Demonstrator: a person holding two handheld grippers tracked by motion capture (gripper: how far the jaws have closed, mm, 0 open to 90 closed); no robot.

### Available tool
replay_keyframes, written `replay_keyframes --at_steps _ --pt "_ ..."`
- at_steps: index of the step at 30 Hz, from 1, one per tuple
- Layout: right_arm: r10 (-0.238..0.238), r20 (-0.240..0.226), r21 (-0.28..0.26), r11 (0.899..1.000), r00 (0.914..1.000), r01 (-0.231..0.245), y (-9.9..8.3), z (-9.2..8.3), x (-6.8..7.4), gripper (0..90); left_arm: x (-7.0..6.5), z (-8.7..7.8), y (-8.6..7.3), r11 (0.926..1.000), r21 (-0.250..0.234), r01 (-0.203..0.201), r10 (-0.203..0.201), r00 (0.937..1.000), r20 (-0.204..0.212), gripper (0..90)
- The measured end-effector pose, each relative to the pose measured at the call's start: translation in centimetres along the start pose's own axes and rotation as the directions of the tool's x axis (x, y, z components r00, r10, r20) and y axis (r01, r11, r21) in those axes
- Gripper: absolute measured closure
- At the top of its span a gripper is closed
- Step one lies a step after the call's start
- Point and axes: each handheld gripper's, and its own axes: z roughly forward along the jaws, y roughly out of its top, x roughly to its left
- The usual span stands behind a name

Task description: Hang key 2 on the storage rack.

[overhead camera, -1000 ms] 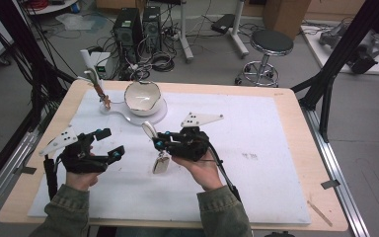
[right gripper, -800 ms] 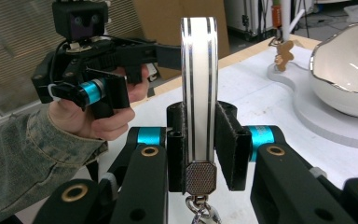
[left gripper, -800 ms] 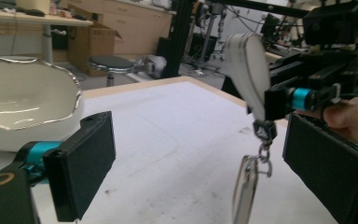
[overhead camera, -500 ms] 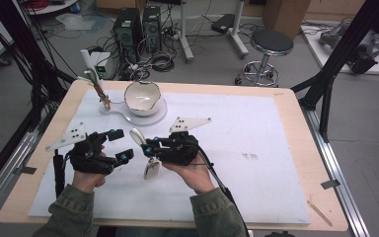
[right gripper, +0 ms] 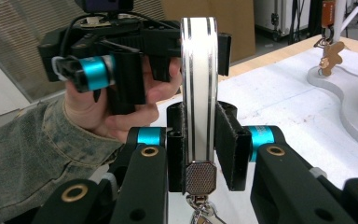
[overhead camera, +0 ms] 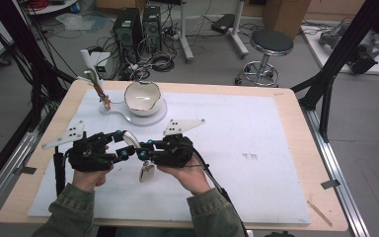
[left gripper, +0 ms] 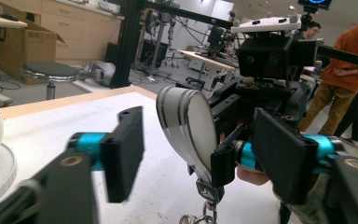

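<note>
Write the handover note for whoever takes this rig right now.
Right claw: shut on the white strap loop, held upright above the table, its clasp and ring hanging below.
Left claw: jaws have just been closing around the loop's top; pads not pressing yet.
Done: loop lifted and presented between both claws.
Left: finish the left grip.
Bowl on its stand sits behind, untouched.

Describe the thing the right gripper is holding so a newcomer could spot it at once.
On the white mat, near the front edge, two black grippers meet. The right gripper clamps a flat white oval band with silver stripes, a metal clasp and chain hanging below it.
</note>
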Motion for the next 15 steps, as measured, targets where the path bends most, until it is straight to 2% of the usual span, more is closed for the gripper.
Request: replay_keyframes --at_steps 7,9,10,15 --pt "-0.01 -0.008 0.004 1.0 0.9999 0.01 0.01 0.22 -0.01 75.0 0.14 0.03 0.0 1.0 -0.009 -0.001 0.002 0.9999 0.012 52.1" --pt "-0.015 -0.013 0.008 1.0 0.9998 0.016 0.01 0.25 0.01 75.0 0.31 -0.06 0.02 0.9999 -0.012 -0.006 0.006 0.9999 0.012 60.4" --pt "-0.021 -0.012 0.008 1.0 0.9997 0.021 0.01 0.3 -0.01 75.0 0.41 -0.03 0.02 0.9999 -0.017 -0.001 0.001 0.9997 0.026 63.7" --pt "-0.01 -0.008 0.009 1.0 0.9999 0.01 0.03 0.36 -0.1 73.0 0.44 0.1 0.02 0.9996 -0.024 -0.014 0.015 0.9993 0.035 69.9"
